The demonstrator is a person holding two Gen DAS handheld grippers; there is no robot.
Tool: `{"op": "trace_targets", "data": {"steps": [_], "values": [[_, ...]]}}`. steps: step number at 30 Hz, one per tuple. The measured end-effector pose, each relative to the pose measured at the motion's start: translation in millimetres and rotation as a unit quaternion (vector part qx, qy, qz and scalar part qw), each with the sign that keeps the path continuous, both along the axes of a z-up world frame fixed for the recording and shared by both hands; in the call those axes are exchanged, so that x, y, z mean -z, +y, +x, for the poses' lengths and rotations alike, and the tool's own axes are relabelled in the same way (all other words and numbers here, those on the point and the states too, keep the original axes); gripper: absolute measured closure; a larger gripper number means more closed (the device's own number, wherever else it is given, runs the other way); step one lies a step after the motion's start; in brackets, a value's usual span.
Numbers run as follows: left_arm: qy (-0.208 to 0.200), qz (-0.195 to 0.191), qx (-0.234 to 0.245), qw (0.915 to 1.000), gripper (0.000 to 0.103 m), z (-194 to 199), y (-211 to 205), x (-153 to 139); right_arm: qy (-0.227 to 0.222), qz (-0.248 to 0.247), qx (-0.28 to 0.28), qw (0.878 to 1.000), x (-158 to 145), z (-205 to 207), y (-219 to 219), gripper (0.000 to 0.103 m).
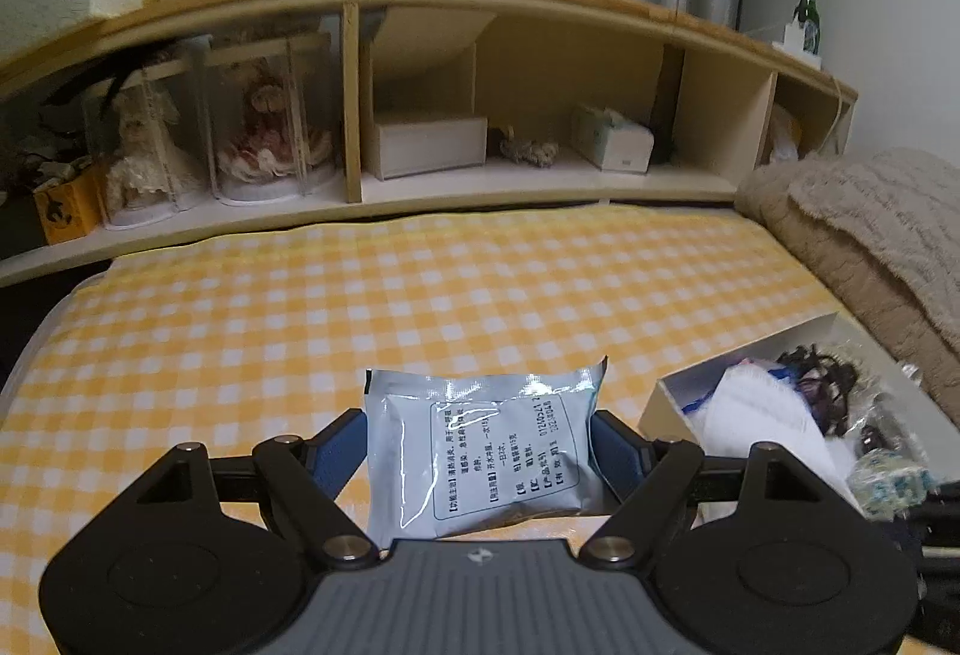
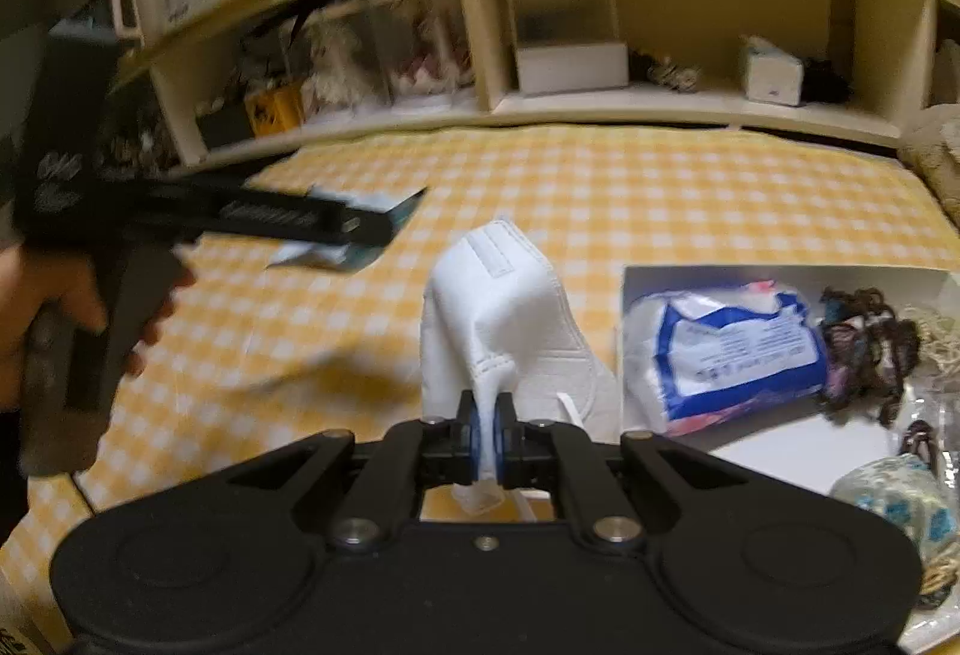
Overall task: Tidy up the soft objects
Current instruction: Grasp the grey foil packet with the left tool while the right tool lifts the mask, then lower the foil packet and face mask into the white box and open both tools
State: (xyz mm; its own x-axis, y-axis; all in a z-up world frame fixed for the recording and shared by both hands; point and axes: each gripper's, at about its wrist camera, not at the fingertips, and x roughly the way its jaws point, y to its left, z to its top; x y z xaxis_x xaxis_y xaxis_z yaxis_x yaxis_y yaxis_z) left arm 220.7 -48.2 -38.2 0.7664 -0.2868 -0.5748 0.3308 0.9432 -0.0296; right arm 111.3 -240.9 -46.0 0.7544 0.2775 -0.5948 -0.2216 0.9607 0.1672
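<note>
My left gripper (image 1: pixel 480 433) is shut on a silver-grey sachet with printed text (image 1: pixel 480 451). Its blue pads (image 1: pixel 618 451) press both side edges, and the sachet hangs above the yellow checked bed sheet (image 1: pixel 360 307). In the right wrist view this same left gripper (image 2: pixel 360 223) shows at the left, blurred, carrying the sachet (image 2: pixel 336 259). My right gripper (image 2: pixel 487 436) is shut on a folded white face mask (image 2: pixel 504 319), pinching its lower edge; the mask stands up in front of it. A white open box (image 2: pixel 780 439) lies just to the right.
The box (image 1: pixel 744 349) holds a blue-and-white pack (image 2: pixel 732 349), dark hair ties (image 2: pixel 864 343) and a patterned roll (image 2: pixel 900 499). A wooden headboard shelf (image 1: pixel 480 187) with dolls and small boxes runs along the back. A brown blanket (image 1: pixel 870 247) lies at the right. A hand (image 2: pixel 36 319) grips the left tool.
</note>
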Motion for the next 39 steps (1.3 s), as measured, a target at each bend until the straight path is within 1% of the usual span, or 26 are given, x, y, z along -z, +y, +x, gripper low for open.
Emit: {"op": "trace_targets", "data": {"steps": [4,9,16,22,26,30,34,36,38,39], "values": [[-0.01,-0.014,-0.007,0.9998,0.023,-22,1,-10,-0.015,0.006,0.014,1.0,-9,-11,-15,0.098],[-0.024,-0.015,-0.002,0.9996,0.023,-45,-5,-24,-0.039,0.012,0.028,0.999,-22,-23,-30,0.098],[-0.039,-0.035,0.006,0.9986,0.023,-79,-9,-41,-0.06,0.005,0.038,0.997,-35,-44,-52,0.098],[-0.046,-0.056,0.022,0.9972,0.023,-103,-17,-47,-0.059,-0.016,0.025,0.998,-44,-54,-66,0.098],[-0.043,-0.072,0.041,0.9956,0.023,-112,-27,-47,-0.051,-0.068,0.007,0.996,-45,-54,-74,0.098],[-0.034,-0.09,0.063,0.9934,0.023,-113,-38,-41,-0.02,-0.081,-0.007,0.996,-37,-47,-84,0.097],[-0.02,-0.099,0.086,0.9912,0.023,-114,-51,-29,0.022,-0.07,-0.022,0.997,-19,-33,-92,0.092],[-0.01,-0.104,0.094,0.99,0.023,-112,-57,-23,0.042,-0.074,-0.026,0.996,-7,-24,-93,0.083],[-0.003,-0.106,0.101,0.9893,0.023,-110,-61,-17,0.06,-0.087,-0.031,0.994,5,-18,-92,0.069],[-0.003,-0.102,0.103,0.9894,0.023,-110,-64,-15,0.069,-0.092,-0.029,0.993,10,-16,-92,0.065]]}}
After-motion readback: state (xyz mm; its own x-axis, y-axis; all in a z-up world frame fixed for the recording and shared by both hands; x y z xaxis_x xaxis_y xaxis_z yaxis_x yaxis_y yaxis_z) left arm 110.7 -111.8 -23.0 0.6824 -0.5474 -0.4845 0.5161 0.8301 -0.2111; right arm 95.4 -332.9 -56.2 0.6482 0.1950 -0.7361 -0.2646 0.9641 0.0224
